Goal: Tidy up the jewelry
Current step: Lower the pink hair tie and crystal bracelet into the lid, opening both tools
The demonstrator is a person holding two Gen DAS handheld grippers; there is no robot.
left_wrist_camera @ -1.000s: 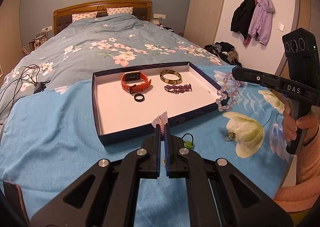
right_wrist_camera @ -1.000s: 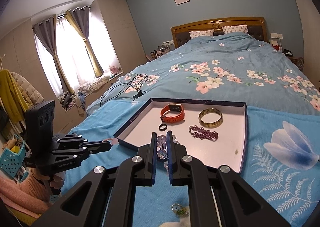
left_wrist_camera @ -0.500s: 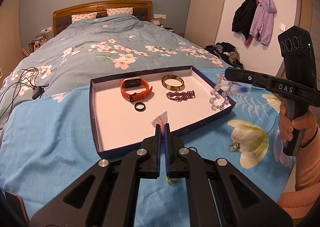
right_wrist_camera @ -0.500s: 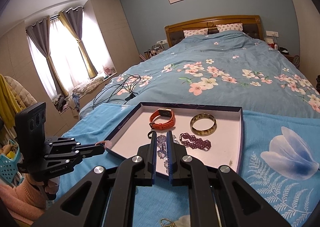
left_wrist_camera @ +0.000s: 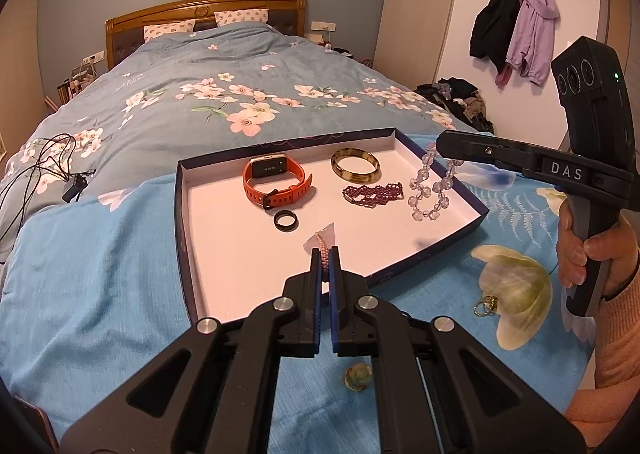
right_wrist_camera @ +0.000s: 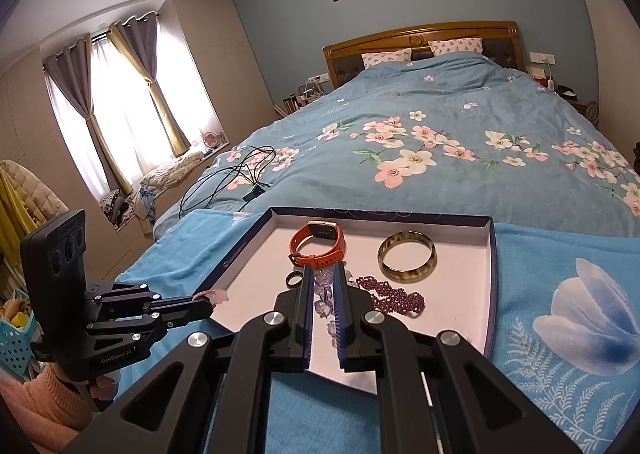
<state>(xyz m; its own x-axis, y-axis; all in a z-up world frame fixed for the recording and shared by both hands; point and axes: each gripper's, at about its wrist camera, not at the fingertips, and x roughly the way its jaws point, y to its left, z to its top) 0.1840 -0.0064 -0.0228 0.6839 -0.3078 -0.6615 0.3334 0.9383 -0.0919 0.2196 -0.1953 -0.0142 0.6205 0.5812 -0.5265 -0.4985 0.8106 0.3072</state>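
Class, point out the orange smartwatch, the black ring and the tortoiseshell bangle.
orange smartwatch (left_wrist_camera: 267,167), left wrist view, on its screen.
black ring (left_wrist_camera: 286,221), left wrist view, on its band.
tortoiseshell bangle (right_wrist_camera: 406,274), right wrist view, on its near rim.

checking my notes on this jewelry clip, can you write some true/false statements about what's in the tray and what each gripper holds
1. The orange smartwatch lies inside the dark blue cardboard tray. True.
2. The right gripper is empty. False: it is shut on the clear bead bracelet.
3. The left gripper pinches a pink braided cord. True.
4. The small black ring lies on the bedspread. False: it is in the tray.
5. The amber bangle hangs from a gripper. False: it rests in the tray.
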